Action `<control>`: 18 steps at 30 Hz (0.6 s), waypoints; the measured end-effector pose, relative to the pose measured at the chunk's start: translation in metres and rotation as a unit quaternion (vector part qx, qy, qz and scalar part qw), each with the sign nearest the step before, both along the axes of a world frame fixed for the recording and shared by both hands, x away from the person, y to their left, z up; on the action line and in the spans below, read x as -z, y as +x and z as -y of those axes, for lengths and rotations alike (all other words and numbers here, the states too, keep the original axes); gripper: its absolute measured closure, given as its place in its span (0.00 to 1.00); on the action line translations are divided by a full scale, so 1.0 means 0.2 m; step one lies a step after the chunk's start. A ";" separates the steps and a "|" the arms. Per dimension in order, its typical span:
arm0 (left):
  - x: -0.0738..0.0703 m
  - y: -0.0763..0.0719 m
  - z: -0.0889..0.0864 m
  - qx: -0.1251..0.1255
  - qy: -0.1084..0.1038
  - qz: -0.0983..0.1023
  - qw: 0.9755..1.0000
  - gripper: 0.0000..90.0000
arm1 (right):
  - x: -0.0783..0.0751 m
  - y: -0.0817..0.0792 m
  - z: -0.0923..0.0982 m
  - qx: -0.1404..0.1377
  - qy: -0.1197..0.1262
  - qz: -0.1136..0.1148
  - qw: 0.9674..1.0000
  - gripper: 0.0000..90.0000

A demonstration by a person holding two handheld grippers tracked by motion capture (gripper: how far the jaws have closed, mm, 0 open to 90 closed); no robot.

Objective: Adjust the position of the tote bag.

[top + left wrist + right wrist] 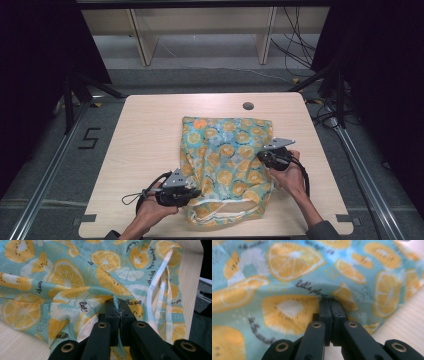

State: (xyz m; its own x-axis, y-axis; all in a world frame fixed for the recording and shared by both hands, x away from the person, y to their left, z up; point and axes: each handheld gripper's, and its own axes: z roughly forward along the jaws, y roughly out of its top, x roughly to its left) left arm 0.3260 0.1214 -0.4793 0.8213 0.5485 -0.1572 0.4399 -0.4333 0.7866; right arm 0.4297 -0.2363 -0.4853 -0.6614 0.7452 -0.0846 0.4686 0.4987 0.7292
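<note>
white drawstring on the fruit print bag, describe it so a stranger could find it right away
On the light wood table lies a teal cloth bag printed with orange and lemon slices, pinched at each side by the left gripper and the right gripper. Along the bag's edge nearest the person runs the white drawstring: a plain pale cord, the one unprinted strip on the patterned cloth.

Even overhead light, soft close-up blur

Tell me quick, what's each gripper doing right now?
Left gripper: shut on a fold of the turquoise orange-slice print fabric bag.
Right gripper: shut, pinching the same bag's cloth at its other side.
</note>
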 end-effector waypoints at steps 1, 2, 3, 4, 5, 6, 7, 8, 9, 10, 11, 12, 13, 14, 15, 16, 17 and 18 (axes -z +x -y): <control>0.00 0.00 0.00 0.000 0.000 0.000 1.000 0.92 | 0.00 0.00 0.00 0.000 0.000 0.000 1.000 1.00; -0.02 0.00 -0.02 -0.016 -0.010 -0.001 1.000 0.89 | -0.03 -0.02 0.01 0.003 0.013 0.002 1.000 1.00; -0.02 0.00 -0.02 -0.016 -0.010 -0.001 1.000 0.86 | -0.03 -0.02 0.01 0.003 0.013 0.002 1.000 1.00; -0.06 0.00 -0.04 -0.029 -0.026 0.006 0.999 0.83 | -0.07 -0.05 0.03 -0.004 0.028 0.013 1.000 0.99; -0.09 0.00 -0.05 -0.035 -0.028 0.012 0.999 0.78 | -0.09 -0.07 0.02 0.001 0.043 -0.007 0.999 0.98; -0.11 0.00 -0.06 -0.039 -0.033 0.014 0.999 0.74 | -0.10 -0.08 0.02 -0.006 0.050 0.005 0.999 0.97; -0.13 0.00 -0.07 -0.043 -0.035 0.020 0.998 0.70 | -0.11 -0.10 0.02 -0.013 0.048 0.004 0.999 0.96; -0.15 0.00 -0.08 -0.047 -0.036 0.026 0.998 0.67 | -0.12 -0.12 0.01 -0.016 0.056 0.008 0.998 0.95; -0.15 0.00 -0.08 -0.047 -0.036 0.026 0.998 0.64 | -0.13 -0.13 0.00 -0.025 0.057 0.004 0.998 0.93; -0.17 0.00 -0.09 -0.051 -0.028 0.036 0.998 0.61 | -0.14 -0.15 0.00 -0.029 0.063 0.001 0.998 0.91; -0.17 0.00 -0.09 -0.051 -0.028 0.036 0.998 0.57 | -0.15 -0.16 -0.01 -0.031 0.066 0.005 0.997 0.89; -0.18 -0.01 -0.10 -0.051 -0.025 0.031 0.998 0.54 | -0.16 -0.18 -0.01 -0.033 0.066 0.004 0.997 0.85; -0.18 -0.01 -0.11 -0.051 -0.025 0.035 0.998 0.50 | -0.17 -0.20 -0.01 -0.030 0.072 0.001 0.997 0.82; -0.18 -0.01 -0.11 -0.049 -0.035 0.037 0.998 0.46 | -0.17 -0.22 -0.02 -0.027 0.080 -0.013 0.996 0.79; -0.18 -0.01 -0.11 -0.049 -0.035 0.037 0.998 0.42 | -0.18 -0.24 -0.02 -0.034 0.083 -0.015 0.996 0.77; -0.19 -0.02 -0.12 -0.040 -0.041 0.027 0.998 0.38 | -0.18 -0.25 -0.02 -0.044 0.083 -0.015 0.995 0.75; -0.19 -0.02 -0.12 -0.040 -0.041 0.027 0.998 0.37 | -0.18 -0.25 -0.02 -0.044 0.083 -0.015 0.995 0.75; -0.22 -0.04 -0.13 -0.037 -0.034 0.037 0.998 0.36 | -0.18 -0.28 -0.02 -0.053 0.082 -0.017 0.995 0.71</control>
State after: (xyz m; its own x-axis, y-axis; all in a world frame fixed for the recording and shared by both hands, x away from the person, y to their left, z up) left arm 0.3185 0.1472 -0.4357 0.7894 0.5985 -0.1368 0.4093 -0.3470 0.8439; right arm 0.3735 -0.2314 -0.4492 -0.7381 0.6724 0.0560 0.4446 0.4222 0.7900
